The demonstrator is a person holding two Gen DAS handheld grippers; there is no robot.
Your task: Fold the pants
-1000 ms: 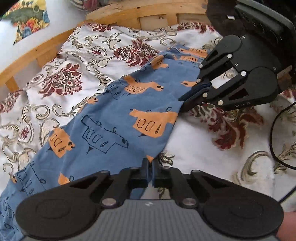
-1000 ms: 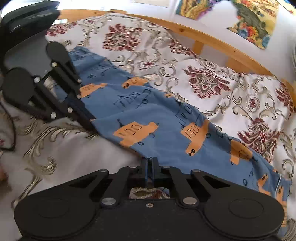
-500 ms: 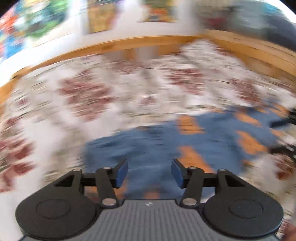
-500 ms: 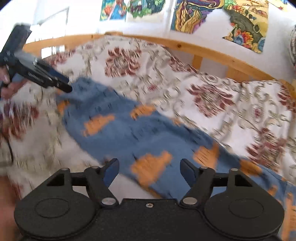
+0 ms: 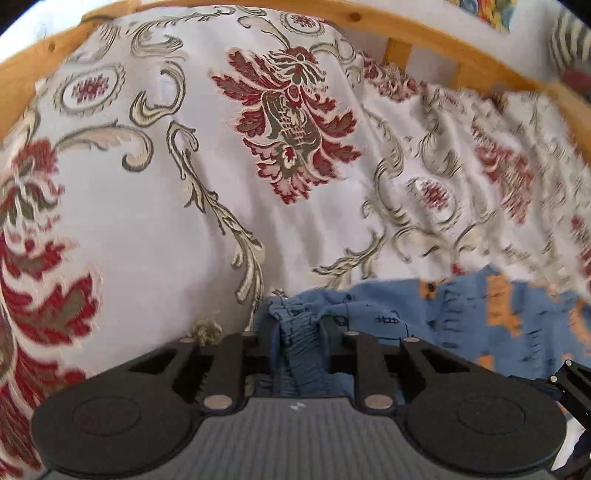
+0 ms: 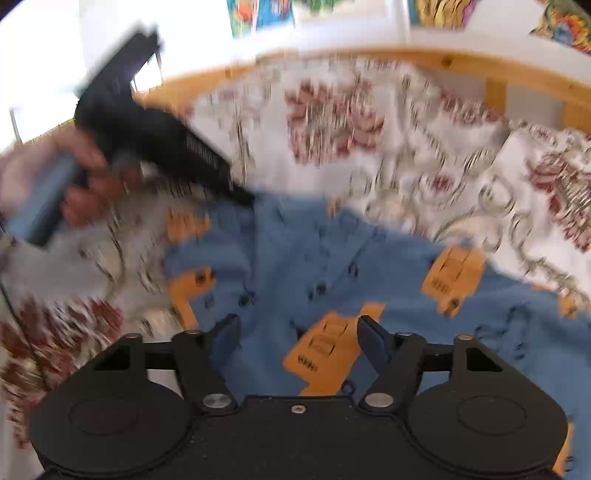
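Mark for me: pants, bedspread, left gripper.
pants (image 6: pixel 332 266): right wrist view, flat blue middle.
bedspread (image 5: pixel 155 236): left wrist view, bare white patch.
left gripper (image 5: pixel 295 328): left wrist view, between the fingertips, on the gathered waistband.

Pants were blue with orange vehicle prints and dark outline doodles, bedspread was white with dark red florals and beige-olive scrolls, and the grippers were plain black.

Soft matt cloth pants, woven-looking bedspread, seemingly varnished wood frame.
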